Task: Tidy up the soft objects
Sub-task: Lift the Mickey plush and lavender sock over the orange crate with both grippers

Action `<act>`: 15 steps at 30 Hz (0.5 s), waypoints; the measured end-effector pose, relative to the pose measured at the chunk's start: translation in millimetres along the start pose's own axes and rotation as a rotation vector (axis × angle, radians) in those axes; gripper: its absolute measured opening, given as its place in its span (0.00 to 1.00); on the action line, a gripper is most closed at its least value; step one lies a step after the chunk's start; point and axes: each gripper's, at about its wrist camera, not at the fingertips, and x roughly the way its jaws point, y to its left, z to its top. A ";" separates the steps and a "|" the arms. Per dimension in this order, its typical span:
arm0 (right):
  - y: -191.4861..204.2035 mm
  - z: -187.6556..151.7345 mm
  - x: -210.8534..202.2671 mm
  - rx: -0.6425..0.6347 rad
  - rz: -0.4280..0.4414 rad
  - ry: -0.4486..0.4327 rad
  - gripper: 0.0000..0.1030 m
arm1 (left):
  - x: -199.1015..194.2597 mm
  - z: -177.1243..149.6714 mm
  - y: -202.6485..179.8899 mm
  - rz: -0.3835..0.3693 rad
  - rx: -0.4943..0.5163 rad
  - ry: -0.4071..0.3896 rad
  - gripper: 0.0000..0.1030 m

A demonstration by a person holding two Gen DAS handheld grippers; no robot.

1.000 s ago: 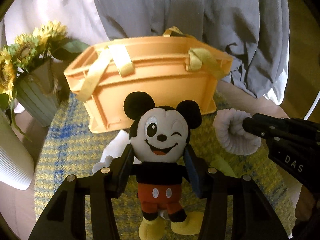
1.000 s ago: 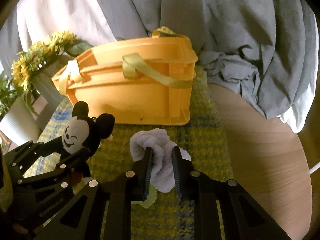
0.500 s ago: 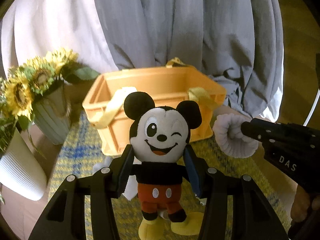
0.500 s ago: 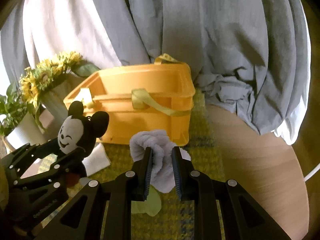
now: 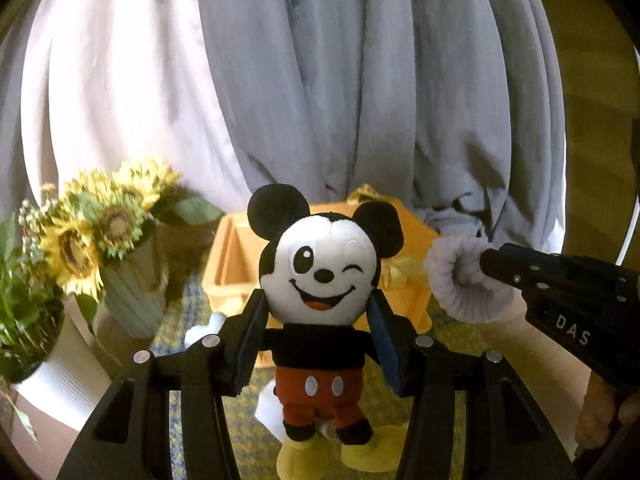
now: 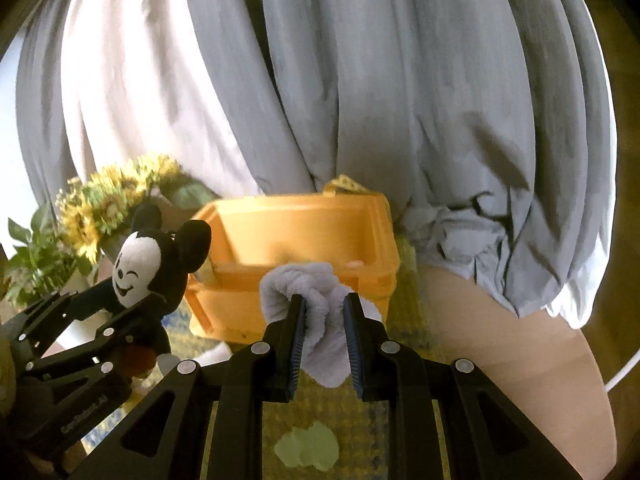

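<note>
Left gripper (image 5: 318, 344): jaws clamped on the torso of the mouse plush (image 5: 320, 304), held upright in the air on the near side of the orange basket (image 6: 304, 240), face toward the left wrist camera.
Mouse plush: white winking face, black ears, red shorts, yellow shoes; in the right wrist view it hangs at the basket's left end.
Right gripper (image 6: 323, 332): jaws pinched on the white fluffy cloth (image 6: 320, 320), which bulges out above and below the pads, in the air in front of the basket's near wall.
Orange basket: open top, stands on the yellow-and-blue woven mat (image 6: 404, 360); a pale yellow strap shows at its far rim.
Sunflower vase (image 5: 132, 292): left of the basket.
Grey curtain (image 6: 380, 100): directly behind the basket.
Surface (image 6: 500, 344): bare wood, right of the basket.
Green soft piece (image 6: 307, 449): flat on the mat, nearer the camera than the basket.
</note>
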 end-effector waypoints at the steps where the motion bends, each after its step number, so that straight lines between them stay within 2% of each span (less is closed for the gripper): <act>1: 0.8 2.4 -0.9 0.001 0.002 -0.008 0.20 | -1.4 2.1 0.7 0.001 0.000 -0.008 0.48; 15: 15.9 38.1 -14.7 -0.009 0.044 -0.144 0.20 | -12.4 33.4 12.8 0.016 0.031 -0.106 0.48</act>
